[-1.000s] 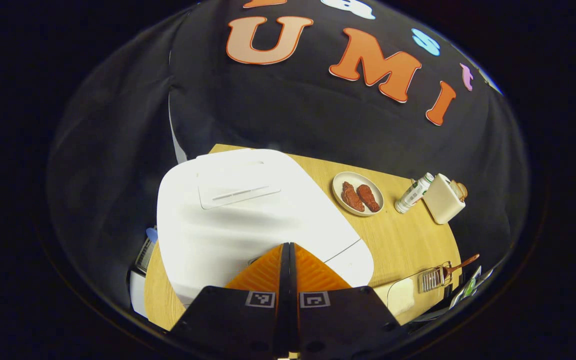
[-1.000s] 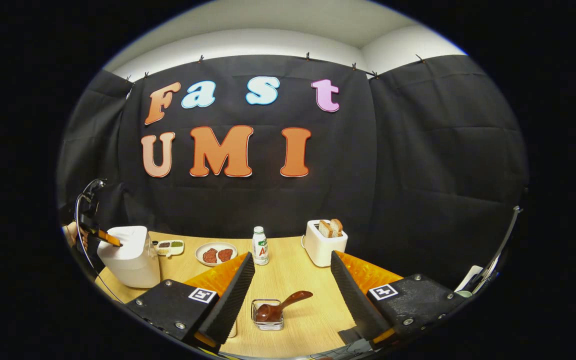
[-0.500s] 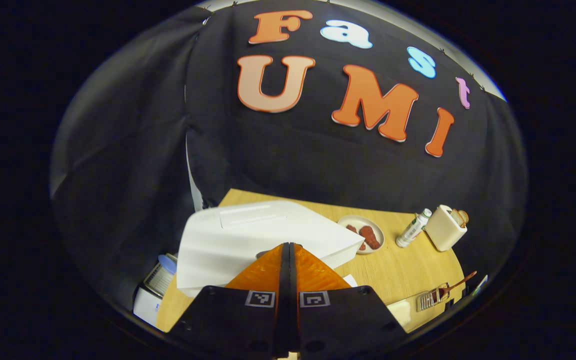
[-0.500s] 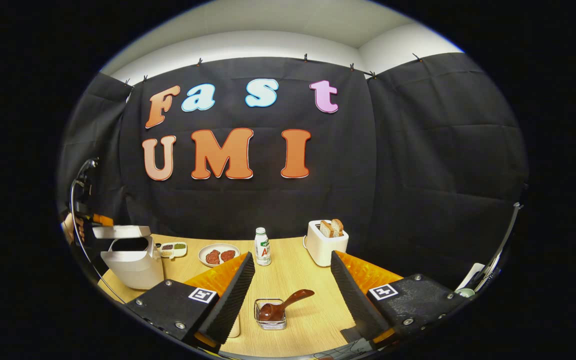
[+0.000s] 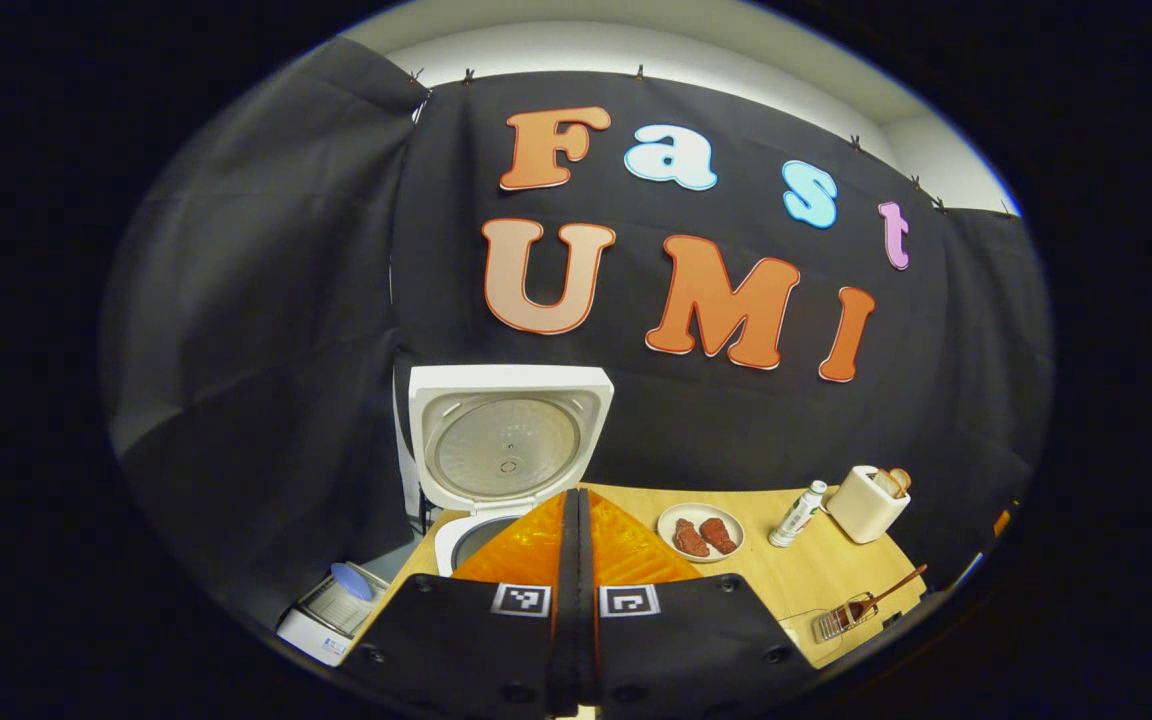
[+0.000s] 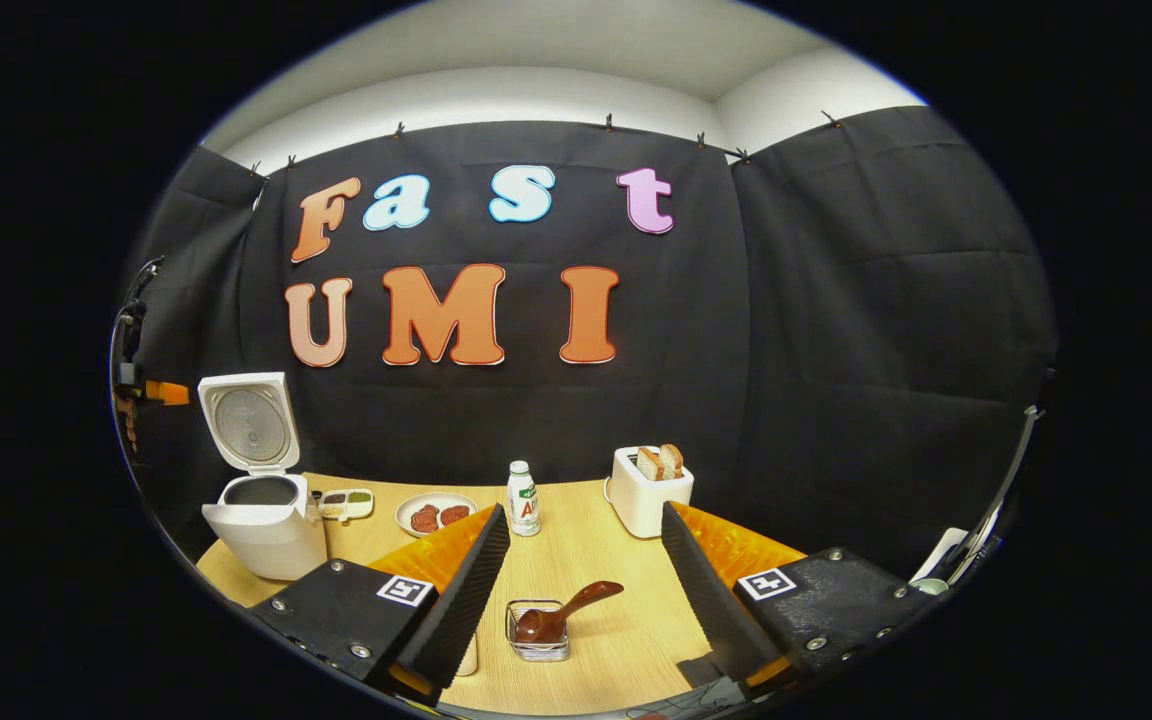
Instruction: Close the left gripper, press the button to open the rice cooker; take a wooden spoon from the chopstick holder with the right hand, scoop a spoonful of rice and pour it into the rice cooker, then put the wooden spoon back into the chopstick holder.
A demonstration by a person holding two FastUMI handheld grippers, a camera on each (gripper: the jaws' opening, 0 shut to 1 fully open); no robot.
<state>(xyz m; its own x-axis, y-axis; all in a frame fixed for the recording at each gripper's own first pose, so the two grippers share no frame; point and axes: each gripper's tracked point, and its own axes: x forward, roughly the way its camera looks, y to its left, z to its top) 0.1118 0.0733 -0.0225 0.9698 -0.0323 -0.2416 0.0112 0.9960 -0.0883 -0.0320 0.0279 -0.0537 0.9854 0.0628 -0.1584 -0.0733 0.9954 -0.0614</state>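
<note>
The white rice cooker [image 6: 264, 525] stands at the table's left end with its lid [image 6: 248, 420] swung upright and the dark pot showing. In the left gripper view the raised lid [image 5: 506, 440] faces me, and my left gripper [image 5: 576, 495] is shut on nothing above the pot's rim [image 5: 466, 535]. It also appears small at the far left in the right gripper view [image 6: 158, 392]. The wooden spoon [image 6: 564, 610] leans in the small wire holder [image 6: 536, 640], just ahead of my open right gripper [image 6: 581, 510]. A clear tub of rice [image 5: 798, 628] sits beside the holder [image 5: 836, 622].
On the wooden table [image 6: 601, 560] stand a plate of meat [image 6: 434, 514], a small condiment tray [image 6: 344, 500], a bottle [image 6: 522, 497] and a white toaster [image 6: 648, 488] with bread. A white box [image 5: 331, 608] sits below the table's left end.
The cooker's lid has sprung from shut to fully upright. My left gripper has lifted up and back from the cooker, still shut. The right gripper has barely moved.
</note>
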